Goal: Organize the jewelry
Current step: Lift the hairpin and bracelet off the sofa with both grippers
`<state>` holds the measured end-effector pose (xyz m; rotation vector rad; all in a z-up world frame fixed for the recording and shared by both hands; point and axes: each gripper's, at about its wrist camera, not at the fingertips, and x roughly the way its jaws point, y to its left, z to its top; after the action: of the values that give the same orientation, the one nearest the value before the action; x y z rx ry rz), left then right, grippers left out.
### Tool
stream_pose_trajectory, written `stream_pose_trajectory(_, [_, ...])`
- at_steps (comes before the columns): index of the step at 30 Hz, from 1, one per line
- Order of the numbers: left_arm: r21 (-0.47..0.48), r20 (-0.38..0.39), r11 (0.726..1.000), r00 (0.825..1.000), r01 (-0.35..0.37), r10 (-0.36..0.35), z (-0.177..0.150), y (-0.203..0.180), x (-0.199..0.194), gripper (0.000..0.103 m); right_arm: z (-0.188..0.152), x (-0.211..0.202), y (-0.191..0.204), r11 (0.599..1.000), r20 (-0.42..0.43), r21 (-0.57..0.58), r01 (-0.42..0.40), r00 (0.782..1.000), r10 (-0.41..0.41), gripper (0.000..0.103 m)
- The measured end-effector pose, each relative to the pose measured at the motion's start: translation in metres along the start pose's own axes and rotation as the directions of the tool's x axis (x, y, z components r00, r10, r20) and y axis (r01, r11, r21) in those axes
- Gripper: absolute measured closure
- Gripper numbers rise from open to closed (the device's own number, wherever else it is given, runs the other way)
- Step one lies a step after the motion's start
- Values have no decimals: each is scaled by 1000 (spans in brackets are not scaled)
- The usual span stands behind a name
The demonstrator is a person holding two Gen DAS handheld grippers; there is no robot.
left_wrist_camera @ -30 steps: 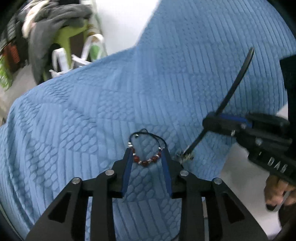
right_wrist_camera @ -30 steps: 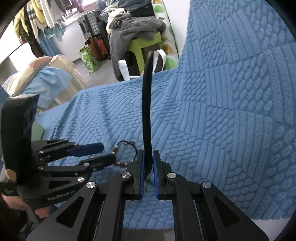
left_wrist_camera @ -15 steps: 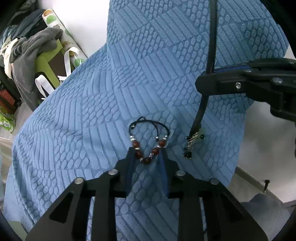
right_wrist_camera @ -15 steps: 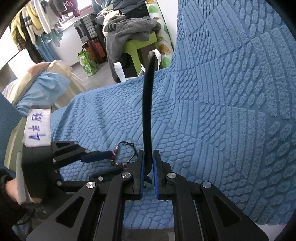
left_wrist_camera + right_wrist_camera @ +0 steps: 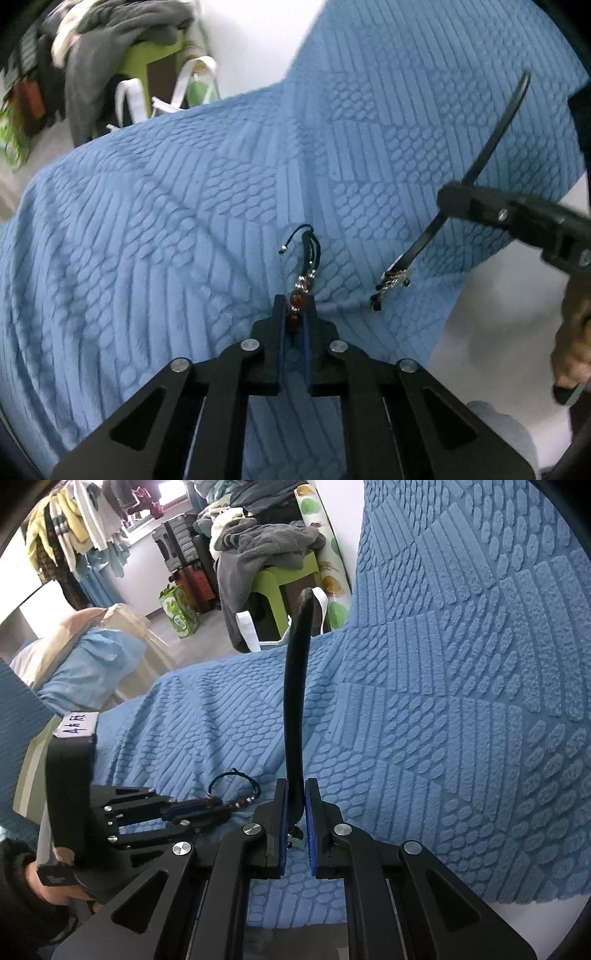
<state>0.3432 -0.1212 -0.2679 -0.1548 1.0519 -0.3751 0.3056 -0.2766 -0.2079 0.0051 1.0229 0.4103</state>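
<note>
A bracelet (image 5: pixel 312 254) of red-brown beads on a black cord lies on the blue textured cloth (image 5: pixel 184 221). My left gripper (image 5: pixel 295 306) has its jaws closing, and the beads sit pinched between the pads, with the cord loop squeezed narrow ahead of them. In the right wrist view the left gripper (image 5: pixel 218 810) comes in from the left, holding the bracelet (image 5: pixel 240 805). My right gripper (image 5: pixel 295 797) is shut on a long black strap (image 5: pixel 295 701) that stands up from its pads. The strap (image 5: pixel 491 144) ends below in a small metal charm (image 5: pixel 393 278) resting on the cloth.
The blue cloth (image 5: pixel 443 738) ends at a bare white surface (image 5: pixel 498 314) on the right. Behind the cloth stands a green stool (image 5: pixel 280 579) piled with grey clothes, next to white bag handles (image 5: pixel 184 85). A person's hand (image 5: pixel 569 350) grips the right tool.
The left jaws have narrowed onto the beads, and the bracelet's open ring has collapsed into a narrow loop. The left view has swung sideways. The right gripper still holds the strap.
</note>
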Motion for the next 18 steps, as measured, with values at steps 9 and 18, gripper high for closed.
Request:
stream_pose_trajectory(9, [-108,78,993,996,47,-38,-16,1,-41,96,4,-13,26,1000,31,-26,-13,999,14,96])
stream_pose_trajectory(18, [-315,173,930,975,188,-138,-44,32,-51,96,-10,-15,48,999,29,-34,-28,999,29,96])
